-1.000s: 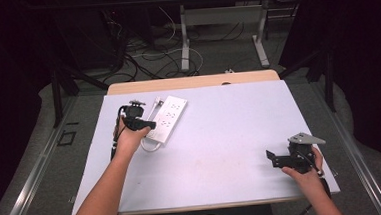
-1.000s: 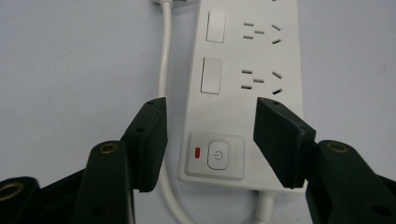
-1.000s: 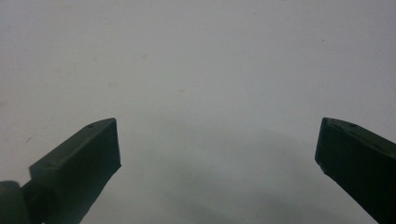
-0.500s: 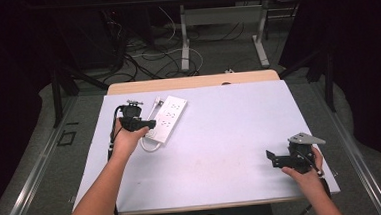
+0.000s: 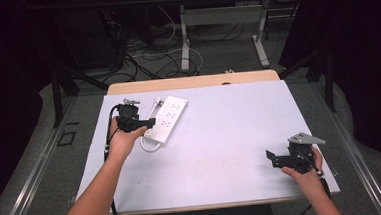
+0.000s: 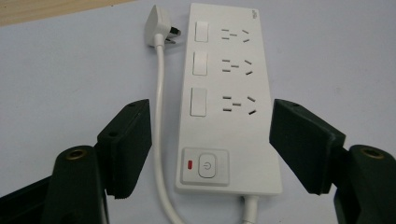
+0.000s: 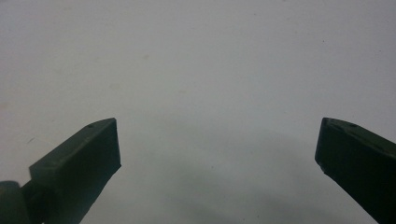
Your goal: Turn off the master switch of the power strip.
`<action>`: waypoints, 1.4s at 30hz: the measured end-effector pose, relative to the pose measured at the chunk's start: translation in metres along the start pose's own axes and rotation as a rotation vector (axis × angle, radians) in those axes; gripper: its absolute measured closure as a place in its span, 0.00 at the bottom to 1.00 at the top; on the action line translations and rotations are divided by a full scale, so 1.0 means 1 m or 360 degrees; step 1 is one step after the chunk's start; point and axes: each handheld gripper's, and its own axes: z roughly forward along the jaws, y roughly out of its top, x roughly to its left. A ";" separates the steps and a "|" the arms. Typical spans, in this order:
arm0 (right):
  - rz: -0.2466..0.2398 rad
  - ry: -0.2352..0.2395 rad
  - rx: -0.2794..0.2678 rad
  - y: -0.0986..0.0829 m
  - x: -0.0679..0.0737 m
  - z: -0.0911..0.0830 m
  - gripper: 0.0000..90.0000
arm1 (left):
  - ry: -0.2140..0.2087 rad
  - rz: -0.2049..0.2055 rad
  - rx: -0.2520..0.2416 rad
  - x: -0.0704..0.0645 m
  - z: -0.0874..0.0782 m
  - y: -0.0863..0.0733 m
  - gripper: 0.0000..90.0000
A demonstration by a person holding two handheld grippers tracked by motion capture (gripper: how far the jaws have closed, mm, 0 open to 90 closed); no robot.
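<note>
A white power strip (image 5: pixel 171 117) lies at the table's far left, with its cord looped at the near end. In the left gripper view the power strip (image 6: pixel 229 98) shows three switches, three socket groups and a power button (image 6: pixel 206 164) beside a red light. Its white plug (image 6: pixel 156 25) rests on the table beside the strip's far end. My left gripper (image 5: pixel 148 123) is open, and its jaws (image 6: pixel 210 121) stand on either side of the strip's near end without touching it. My right gripper (image 5: pixel 272 158) is open near the front right corner, over bare table (image 7: pixel 219 140).
The pale table top (image 5: pixel 230 135) has a wooden strip (image 5: pixel 192 81) along its far edge. On the floor behind the table are cables and the legs of a second desk (image 5: pixel 184 42). Dark curtains close off both sides.
My left forearm has shifted slightly to the left, with the gripper staying at the strip's near end. The right gripper has not moved.
</note>
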 end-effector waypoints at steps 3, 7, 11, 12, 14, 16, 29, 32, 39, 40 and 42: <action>0.0010 0.0000 0.0004 0.000 0.000 0.000 0.00 | -0.0009 -0.0049 -0.0037 0.000 -0.003 -0.001 0.28; -0.0005 0.0000 0.0000 0.000 0.000 0.000 0.00 | -0.0015 -0.0078 -0.0064 0.003 -0.007 -0.003 0.21; 0.0002 -0.0001 0.0002 0.000 0.001 0.000 0.00 | -0.0032 -0.0089 -0.0076 0.004 -0.010 -0.005 0.18; 0.0000 -0.0012 -0.0006 0.000 0.001 0.001 0.00 | -0.0035 -0.0093 -0.0081 0.004 -0.010 -0.005 0.18; -0.0003 -0.0003 0.0001 0.000 0.000 0.000 0.00 | -0.0040 -0.0108 -0.0084 0.003 -0.012 -0.007 0.15; 0.0005 -0.0001 0.0000 0.000 0.001 0.000 0.00 | -0.0044 -0.0100 -0.0095 0.003 -0.013 -0.008 0.11; 0.0001 -0.0004 0.0000 0.000 0.001 0.000 0.00 | -0.0065 -0.0071 -0.0145 0.002 -0.026 -0.021 0.01; 0.0004 -0.0010 -0.0005 0.000 0.001 0.000 0.00 | -0.0096 -0.0069 -0.0172 0.002 -0.030 -0.024 0.01; -0.0005 -0.0008 0.0003 0.000 0.001 -0.001 0.00 | -0.0092 -0.0023 -0.0198 0.004 -0.041 -0.032 0.01; -0.0004 -0.0007 0.0002 0.000 0.001 -0.001 0.00 | -0.0101 -0.0028 -0.0211 0.004 -0.043 -0.033 0.01; -0.0004 -0.0016 -0.0013 0.000 0.001 0.000 0.00 | -0.0099 -0.0040 -0.0226 0.005 -0.046 -0.035 0.01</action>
